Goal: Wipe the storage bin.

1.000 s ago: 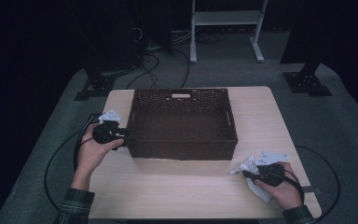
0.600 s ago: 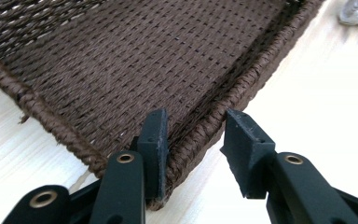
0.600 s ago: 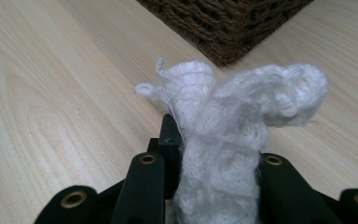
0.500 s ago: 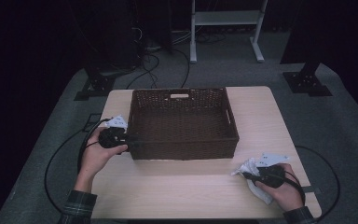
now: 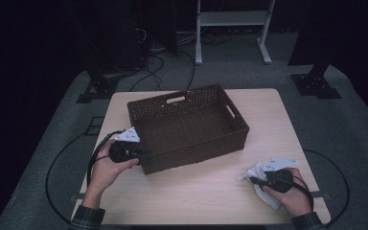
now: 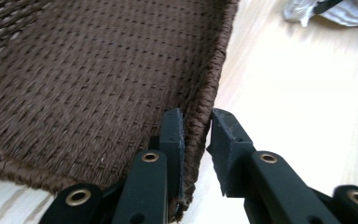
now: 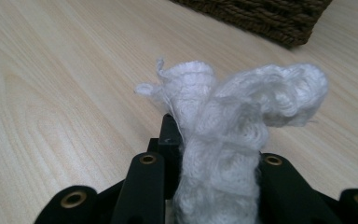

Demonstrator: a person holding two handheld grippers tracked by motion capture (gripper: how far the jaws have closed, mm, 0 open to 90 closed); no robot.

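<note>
One brown wicker basket (image 5: 188, 127) sat on the table (image 5: 211, 191), turned askew, nearer the far edge and the left side than the near right corner. Its near left corner wall stood between the jaws of the left gripper (image 6: 196, 140): the jaws had just been closing, one lay against the inside of the wall, and the other stood just off the outside, so the wall was not yet pinched. The person's left hand (image 5: 106, 168) held that gripper at the table's left edge. One white cloth (image 7: 228, 135) was bunched near the table's near right corner, pinched between the jaws of the right gripper (image 7: 214, 140), which the right hand (image 5: 287, 191) held low over the table. Basket and cloth lay well apart, with bare tabletop between them. Two cables looped over the grey floor (image 5: 350, 129) beside the table.
</note>
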